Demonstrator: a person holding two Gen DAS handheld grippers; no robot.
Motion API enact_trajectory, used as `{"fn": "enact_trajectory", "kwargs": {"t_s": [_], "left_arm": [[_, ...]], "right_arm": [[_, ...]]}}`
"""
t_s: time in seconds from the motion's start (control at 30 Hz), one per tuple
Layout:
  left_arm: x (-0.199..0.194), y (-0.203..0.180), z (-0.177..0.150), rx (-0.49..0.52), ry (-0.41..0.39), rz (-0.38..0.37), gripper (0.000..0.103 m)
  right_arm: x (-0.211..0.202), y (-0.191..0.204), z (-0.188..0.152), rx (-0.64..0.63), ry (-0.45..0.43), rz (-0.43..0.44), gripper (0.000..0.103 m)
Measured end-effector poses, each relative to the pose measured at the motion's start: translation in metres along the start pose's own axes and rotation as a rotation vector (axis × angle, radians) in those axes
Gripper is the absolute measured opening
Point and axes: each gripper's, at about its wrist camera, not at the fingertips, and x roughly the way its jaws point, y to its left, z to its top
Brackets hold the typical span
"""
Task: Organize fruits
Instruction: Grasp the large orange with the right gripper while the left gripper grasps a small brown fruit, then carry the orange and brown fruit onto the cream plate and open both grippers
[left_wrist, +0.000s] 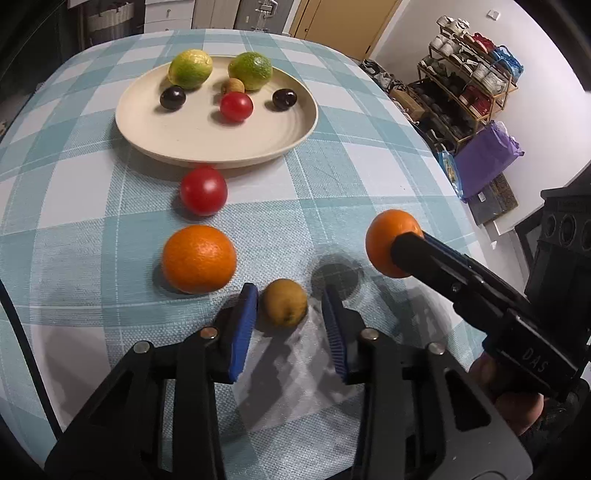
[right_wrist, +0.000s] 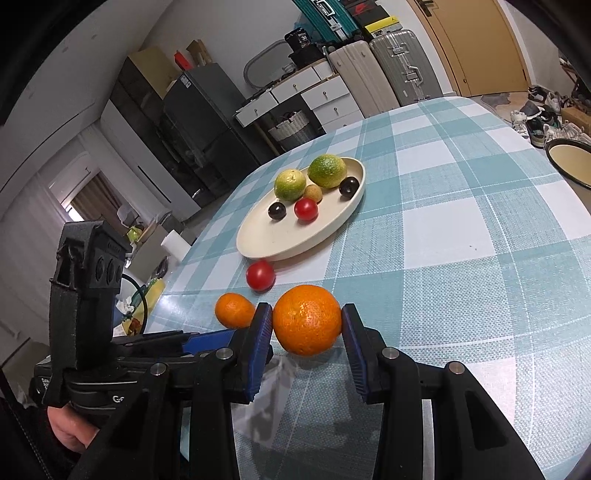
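— What sort of place is this?

— A lived-in home, a dining area by the look of it. The table (left_wrist: 369, 177) wears a teal-and-white checked cloth.

— What else says home?

— At 2 o'clock in the left wrist view, a shoe rack (left_wrist: 465, 77) crammed with pairs, with a purple bag (left_wrist: 487, 158) below it. In the right wrist view, at 12 o'clock, 2 hard suitcases (right_wrist: 384, 74) stand beside a white chest of drawers (right_wrist: 314, 96); a dark fridge (right_wrist: 207, 125) is at 11 o'clock.

— Anything further?

— A yellow wooden door (right_wrist: 480, 44) at 1 o'clock, loose shoes (right_wrist: 539, 114) on the floor at 2 o'clock, and a curtained window (right_wrist: 92, 195) at 9 o'clock.
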Motion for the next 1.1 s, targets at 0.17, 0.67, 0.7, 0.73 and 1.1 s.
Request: {"fn": "enact_trajectory", "kwargs": {"t_s": [0.17, 0.67, 0.7, 0.73, 1.1], "left_arm": [[0.002, 0.003, -0.001, -0.014, 0.002, -0.033, 0.024], [-0.004, 0.001, -0.001, 0.016, -0.025, -0.062, 0.023], [-0.006, 0.002, -0.001, 0.016, -0.03, -0.065, 0.023], [-0.008, 0.003, -0.001, 0.014, -0.035, -0.069, 0.023], [-0.034, 0.029, 0.011, -0.033, -0.082, -0.128, 0.023]], "right_arm": [[-0.002, -0.001, 0.0, -0.003, -0.002, -0.002, 0.039], [-0.001, 0.002, -0.002, -0.005, 0.014, -0.023, 0.039], [-0.001, 0.002, -0.002, -0.007, 0.015, -0.026, 0.039], [-0.001, 0.003, -0.001, -0.009, 0.015, -0.027, 0.039], [0.008, 0.015, 0.004, -0.041, 0.031, -0.038, 0.039]]}}
